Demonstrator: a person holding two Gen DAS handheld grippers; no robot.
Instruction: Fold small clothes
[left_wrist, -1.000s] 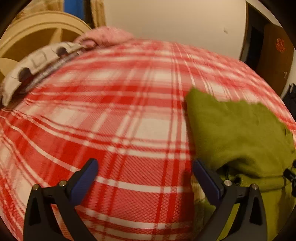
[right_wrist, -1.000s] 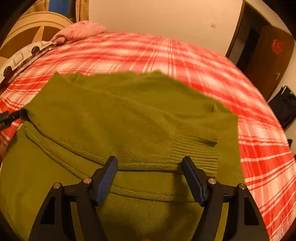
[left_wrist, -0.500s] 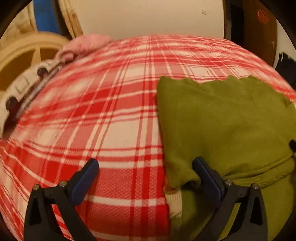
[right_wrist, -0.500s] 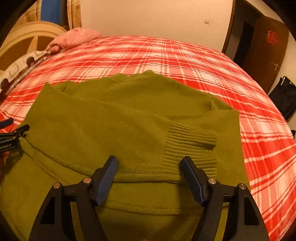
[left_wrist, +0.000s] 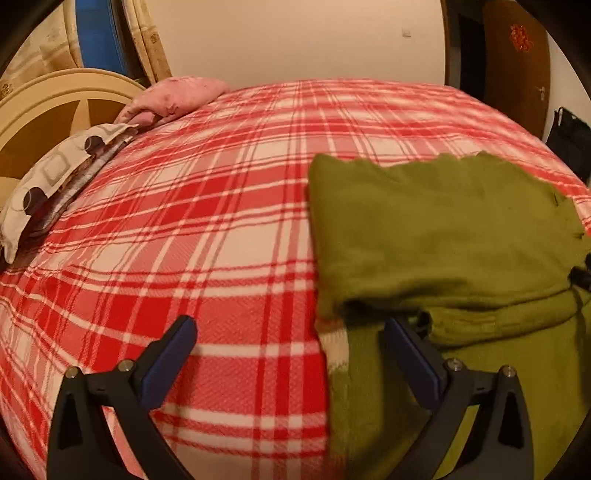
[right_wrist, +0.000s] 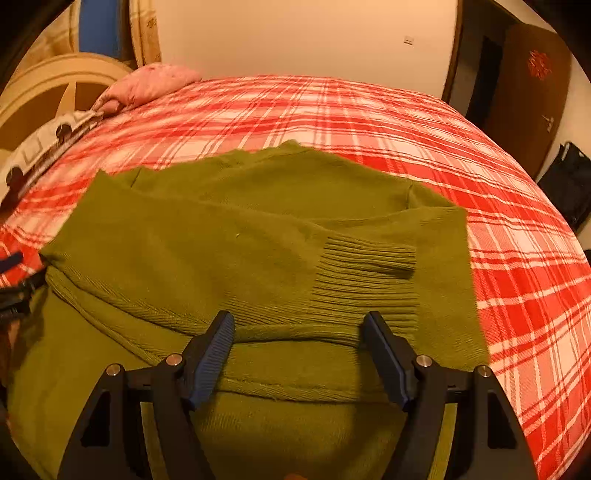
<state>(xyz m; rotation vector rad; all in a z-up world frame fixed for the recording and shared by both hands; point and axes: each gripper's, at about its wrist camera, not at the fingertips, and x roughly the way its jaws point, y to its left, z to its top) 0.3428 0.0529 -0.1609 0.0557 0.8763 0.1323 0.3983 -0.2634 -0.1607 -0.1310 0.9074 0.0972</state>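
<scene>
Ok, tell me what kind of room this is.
Most likely a bedroom: a bed under a red plaid blanket, pillows against a curved cream headboard, and a wooden door in the far corner. A green sweater lies half-folded on the bed.

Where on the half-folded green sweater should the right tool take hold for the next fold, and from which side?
Probably the near edge of the green sweater, below the ribbed cuff, coming from the near side. The layers stack there in a raised ridge lying between the fingers of the open right tool, easy to pinch together.
</scene>
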